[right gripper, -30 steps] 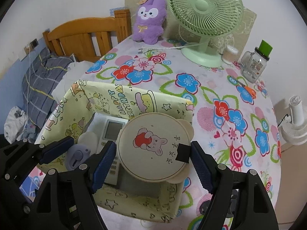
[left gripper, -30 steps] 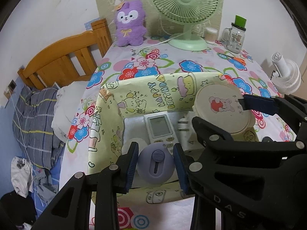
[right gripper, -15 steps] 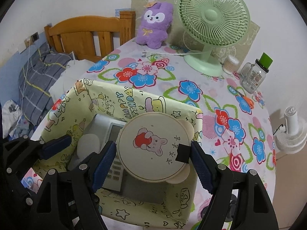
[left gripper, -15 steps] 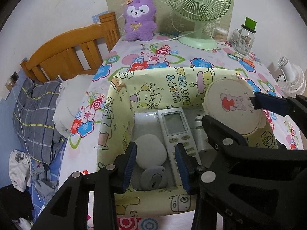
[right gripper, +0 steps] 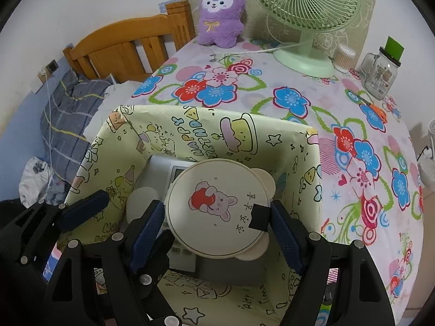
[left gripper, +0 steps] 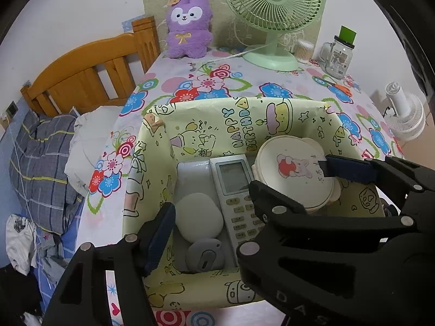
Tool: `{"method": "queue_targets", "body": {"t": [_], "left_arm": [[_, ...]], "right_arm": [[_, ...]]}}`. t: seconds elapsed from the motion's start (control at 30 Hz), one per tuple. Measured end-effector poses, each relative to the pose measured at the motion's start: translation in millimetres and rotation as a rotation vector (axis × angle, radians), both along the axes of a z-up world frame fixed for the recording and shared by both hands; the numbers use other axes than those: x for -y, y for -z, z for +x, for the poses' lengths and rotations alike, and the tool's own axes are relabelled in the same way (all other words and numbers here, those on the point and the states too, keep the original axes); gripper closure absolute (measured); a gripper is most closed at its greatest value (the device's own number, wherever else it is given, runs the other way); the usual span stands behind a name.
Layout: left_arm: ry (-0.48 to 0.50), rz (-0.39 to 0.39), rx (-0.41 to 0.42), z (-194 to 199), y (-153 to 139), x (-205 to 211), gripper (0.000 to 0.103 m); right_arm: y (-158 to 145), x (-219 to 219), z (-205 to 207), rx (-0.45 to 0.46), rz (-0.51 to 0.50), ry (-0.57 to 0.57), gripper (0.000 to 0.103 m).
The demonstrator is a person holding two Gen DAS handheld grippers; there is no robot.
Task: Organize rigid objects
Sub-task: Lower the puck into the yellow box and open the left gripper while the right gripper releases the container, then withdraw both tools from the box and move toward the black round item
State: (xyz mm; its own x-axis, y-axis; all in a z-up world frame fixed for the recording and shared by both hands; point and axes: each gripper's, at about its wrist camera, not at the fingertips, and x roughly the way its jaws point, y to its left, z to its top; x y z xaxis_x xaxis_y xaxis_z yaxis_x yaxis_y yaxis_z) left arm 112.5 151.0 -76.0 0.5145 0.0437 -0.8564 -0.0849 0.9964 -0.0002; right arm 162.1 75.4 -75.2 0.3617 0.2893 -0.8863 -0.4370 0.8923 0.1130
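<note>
A yellow cartoon-print box stands on the flowered table. In it lie a white remote control, a white oval case and a small grey-purple round gadget. My left gripper is open and empty above the box's near wall, over the gadget. My right gripper is shut on a round cream tin with a rabbit picture and holds it over the right part of the box.
A green desk fan, a purple plush toy, a glass jar with a green lid and a cotton-swab pot stand at the table's far end. A wooden bed frame and bedding are on the left. A white fan is at the right.
My left gripper let go of the grey-purple gadget, which now lies in the box, then opened wider and drew back. The right gripper lowered the tin toward the box.
</note>
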Motion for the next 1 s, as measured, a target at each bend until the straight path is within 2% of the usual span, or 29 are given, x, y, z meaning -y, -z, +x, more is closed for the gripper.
{"method": "queue_targets", "body": {"t": [0.1, 0.2, 0.33, 0.63, 1.0], "left_arm": [[-0.003, -0.002, -0.006, -0.1, -0.4, -0.1, 0.031], [-0.001, -0.005, -0.004, -1.0, -1.9, 0.6, 0.025], [-0.001, -0.012, 0.010, -5.1, -8.0, 3.5, 0.017], [0.018, -0.008, 0.043, -16.7, -23.8, 20.0, 0.016], [0.059, 0.014, 0.089, -28.0, -43.3, 59.1, 0.015]], "right_arm": [[-0.6, 0.4, 0.0, -0.007, -0.003, -0.001, 0.022], [-3.7, 1.9, -1.6, -0.001, -0.007, -0.006, 0.021], [-14.7, 5.5, -7.9, 0.063, -0.018, -0.007, 0.010], [-30.0, 24.6, -16.2, 0.071, -0.002, 0.018, 0.008], [-53.9, 64.3, -29.6, 0.131, 0.017, 0.036, 0.008]]}}
